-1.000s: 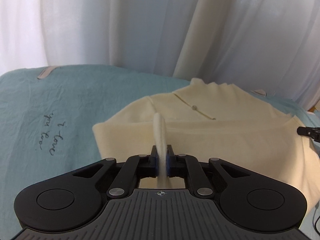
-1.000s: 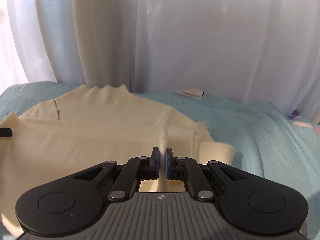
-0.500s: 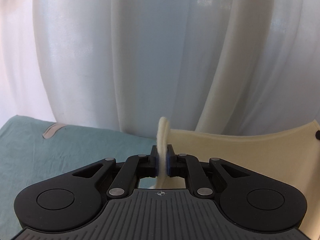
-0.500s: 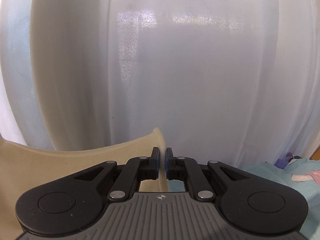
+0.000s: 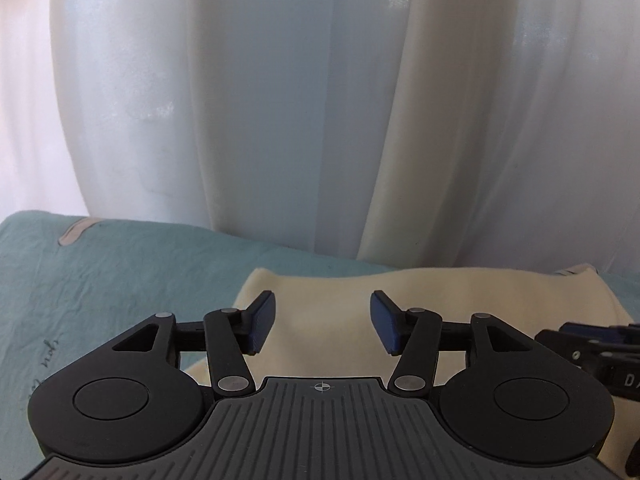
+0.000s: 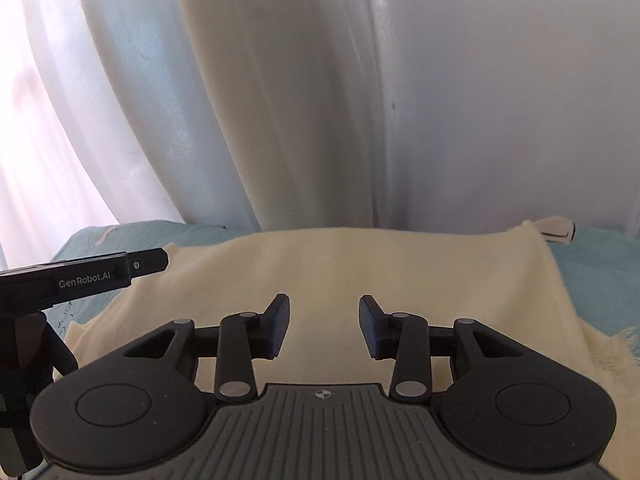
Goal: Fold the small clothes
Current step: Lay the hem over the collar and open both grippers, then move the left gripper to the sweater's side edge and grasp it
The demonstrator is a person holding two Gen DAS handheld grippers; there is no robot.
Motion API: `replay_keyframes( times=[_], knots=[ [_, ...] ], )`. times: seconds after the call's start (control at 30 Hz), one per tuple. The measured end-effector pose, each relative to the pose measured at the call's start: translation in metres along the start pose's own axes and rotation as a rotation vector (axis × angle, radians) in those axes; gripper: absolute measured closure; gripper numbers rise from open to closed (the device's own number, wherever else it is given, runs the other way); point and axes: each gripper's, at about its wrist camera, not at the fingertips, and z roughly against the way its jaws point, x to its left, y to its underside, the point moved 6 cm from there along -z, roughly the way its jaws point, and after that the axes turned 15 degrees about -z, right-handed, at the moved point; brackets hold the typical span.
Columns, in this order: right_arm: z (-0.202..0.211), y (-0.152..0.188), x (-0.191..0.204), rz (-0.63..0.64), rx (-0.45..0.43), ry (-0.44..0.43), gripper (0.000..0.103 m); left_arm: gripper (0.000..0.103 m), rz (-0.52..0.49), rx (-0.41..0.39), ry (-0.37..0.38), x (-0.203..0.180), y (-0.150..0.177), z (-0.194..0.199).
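Note:
A cream knit garment (image 5: 440,300) lies folded over on the teal bedsheet (image 5: 140,280), its far edge near the white curtain. My left gripper (image 5: 322,322) hovers over the garment's left part; its jaws are opening and nothing is pinched between the blue pads (image 5: 262,322). In the right wrist view the same cream garment (image 6: 400,272) spreads wide below my right gripper (image 6: 323,326), whose jaws are also opening with only flat cloth beneath them. The left gripper's body (image 6: 60,280) shows at the left edge of that view.
White curtain (image 5: 300,100) hangs right behind the bed's far edge. Handwriting (image 5: 48,356) marks the teal sheet at the left. A small white item (image 6: 556,230) lies beyond the garment's far right corner. A frayed fringe (image 6: 616,352) shows at the garment's right side.
Both grippers carried pinched cream cloth toward the curtain, then let it go. Their jaws went from shut on the cloth to open, and the garment now lies flat beneath them.

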Motion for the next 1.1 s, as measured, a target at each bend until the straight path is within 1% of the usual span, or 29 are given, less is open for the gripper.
replay_keyframes(
  times=[0.03, 0.07, 0.13, 0.17, 0.2, 0.23, 0.27, 0.3, 0.33, 0.37, 0.4, 0.43, 0.53, 0.63, 0.7, 0.73, 0.77, 0.8, 0.83, 0.9, 0.93, 0.97, 1.0, 1.1],
  knots=[
    [-0.007, 0.0, -0.005, -0.009, 0.013, 0.001, 0.065, 0.043, 0.006, -0.01, -0.003, -0.002, 0.001, -0.004],
    [-0.01, -0.005, -0.01, -0.007, -0.013, -0.006, 0.065, 0.043, 0.005, 0.0, -0.004, -0.004, 0.003, -0.01],
    [-0.011, -0.017, -0.023, -0.025, -0.031, 0.023, 0.065, 0.043, 0.004, 0.04, -0.006, -0.006, 0.008, -0.022],
    [-0.01, -0.022, -0.032, -0.036, -0.049, 0.042, 0.065, 0.043, 0.007, 0.055, -0.008, -0.006, 0.011, -0.026],
    [-0.008, -0.024, -0.04, -0.043, -0.061, 0.081, 0.067, 0.043, 0.011, 0.063, -0.008, -0.006, 0.012, -0.029],
    [-0.01, -0.034, -0.051, -0.056, -0.072, 0.087, 0.071, 0.042, 0.013, 0.067, -0.006, -0.005, 0.013, -0.031],
    [-0.009, -0.04, -0.061, -0.083, -0.083, 0.105, 0.071, 0.042, 0.017, 0.07, -0.003, -0.004, 0.013, -0.033],
    [-0.007, -0.045, -0.069, -0.098, -0.101, 0.164, 0.071, 0.041, 0.02, 0.072, -0.002, -0.003, 0.012, -0.033],
    [-0.007, -0.049, -0.078, -0.115, -0.121, 0.194, 0.073, 0.039, 0.022, 0.075, 0.001, -0.003, 0.012, -0.034],
    [-0.003, -0.052, -0.086, -0.15, -0.135, 0.181, 0.072, 0.039, 0.024, 0.081, 0.006, -0.002, 0.012, -0.036],
    [-0.003, -0.053, -0.091, -0.185, -0.141, 0.194, 0.07, 0.039, 0.024, 0.085, 0.009, -0.001, 0.011, -0.037],
    [-0.003, -0.053, -0.094, -0.202, -0.147, 0.223, 0.071, 0.039, 0.028, 0.089, 0.012, 0.0, 0.009, -0.037],
    [-0.004, -0.051, -0.077, -0.141, -0.147, 0.28, 0.07, 0.04, 0.041, 0.086, 0.017, 0.001, 0.002, -0.033],
    [-0.003, -0.047, -0.047, -0.028, -0.169, 0.227, 0.069, 0.039, 0.031, 0.072, 0.036, -0.006, -0.008, -0.031],
    [-0.013, -0.039, -0.033, 0.044, -0.126, 0.218, 0.068, 0.038, 0.013, 0.085, 0.041, -0.012, -0.009, -0.04],
    [-0.022, -0.033, -0.031, 0.082, -0.091, 0.238, 0.064, 0.038, 0.008, 0.099, 0.038, -0.014, -0.008, -0.045],
    [-0.021, -0.025, -0.034, 0.129, -0.095, 0.257, 0.063, 0.036, 0.002, 0.112, 0.035, -0.016, -0.006, -0.05],
    [-0.021, -0.024, -0.033, 0.142, -0.101, 0.264, 0.062, 0.032, -0.006, 0.121, 0.03, -0.017, -0.005, -0.054],
    [-0.022, -0.023, -0.034, 0.136, -0.099, 0.273, 0.061, 0.026, -0.014, 0.113, 0.02, -0.017, -0.004, -0.057],
    [-0.025, -0.022, -0.036, 0.129, -0.102, 0.294, 0.052, 0.022, -0.016, 0.114, 0.009, -0.016, -0.003, -0.06],
    [-0.026, -0.024, -0.036, 0.119, -0.102, 0.305, 0.044, 0.021, -0.004, 0.117, 0.013, -0.015, -0.003, -0.06],
    [-0.027, -0.026, -0.038, 0.102, -0.101, 0.312, 0.04, 0.02, 0.009, 0.118, 0.017, -0.013, -0.002, -0.061],
    [-0.026, -0.027, -0.04, 0.085, -0.099, 0.31, 0.039, 0.018, 0.015, 0.118, 0.019, -0.012, -0.002, -0.062],
    [-0.026, -0.027, -0.043, 0.065, -0.099, 0.302, 0.038, 0.017, 0.025, 0.115, 0.024, -0.008, 0.0, -0.058]
  ],
)
